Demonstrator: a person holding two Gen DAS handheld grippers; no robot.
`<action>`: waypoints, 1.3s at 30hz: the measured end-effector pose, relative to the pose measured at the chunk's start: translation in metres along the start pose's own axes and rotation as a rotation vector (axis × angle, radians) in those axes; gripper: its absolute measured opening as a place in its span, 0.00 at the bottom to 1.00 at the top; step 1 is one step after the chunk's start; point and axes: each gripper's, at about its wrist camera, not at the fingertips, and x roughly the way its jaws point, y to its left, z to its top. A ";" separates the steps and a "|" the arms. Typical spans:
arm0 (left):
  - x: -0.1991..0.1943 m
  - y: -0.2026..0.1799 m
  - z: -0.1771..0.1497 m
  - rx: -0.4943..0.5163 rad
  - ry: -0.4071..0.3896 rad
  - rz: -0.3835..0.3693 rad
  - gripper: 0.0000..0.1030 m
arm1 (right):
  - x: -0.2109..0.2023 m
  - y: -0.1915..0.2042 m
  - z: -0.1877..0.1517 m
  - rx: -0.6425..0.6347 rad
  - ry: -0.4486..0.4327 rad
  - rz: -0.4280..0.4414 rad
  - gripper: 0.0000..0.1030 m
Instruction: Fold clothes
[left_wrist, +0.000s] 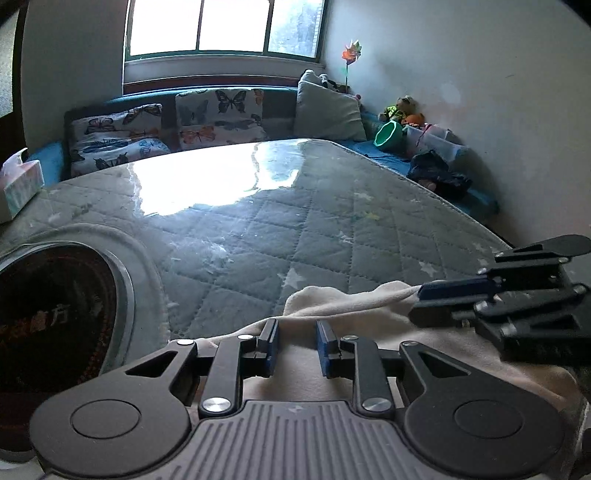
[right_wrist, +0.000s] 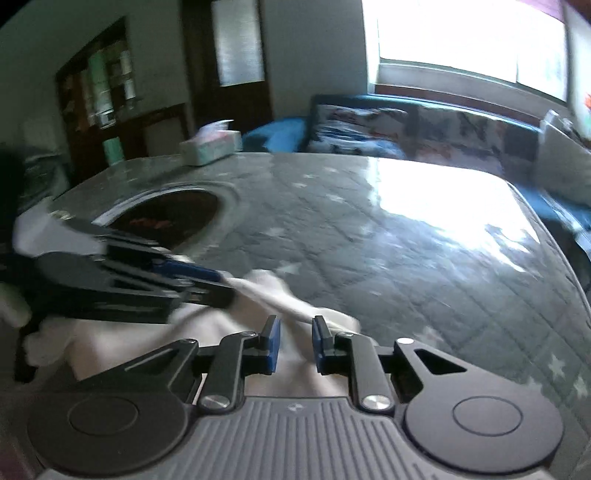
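On the quilted grey table cover (left_wrist: 295, 221), near edge, the cream garment (left_wrist: 343, 295) is lying bunched up, and you're working both grippers right over it. Your left gripper (left_wrist: 294, 347) is pointing down at the cloth w/ its blue pads standing a little apart; fabric is showing under and between them, but I can't tell if they're actually pinching it. In the right wrist view that same gripper is coming in from the left, and a cream fold is running out from its tip. Your right gripper (right_wrist: 296, 345) is sitting just beside it, jaws narrow but w/ a gap, cloth passing between the pads; grip can't be confirmed, the view's blurred. In the left wrist view its pads look nearly together, w/ a pulled-up ridge of the garment reaching its tip. A round dark opening (left_wrist: 55, 306) is sitting in the cover to the left, and a tissue box (right_wrist: 210, 146) is resting at the far corner.
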 end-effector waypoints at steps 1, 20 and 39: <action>0.000 0.002 0.000 -0.004 0.000 -0.005 0.24 | 0.000 0.006 0.001 -0.015 0.003 0.020 0.16; -0.002 0.006 0.001 -0.027 -0.008 0.004 0.25 | -0.040 0.060 -0.045 -0.148 0.016 0.147 0.18; -0.003 0.002 -0.003 0.005 -0.030 0.019 0.25 | -0.053 -0.055 -0.042 0.153 -0.055 -0.157 0.13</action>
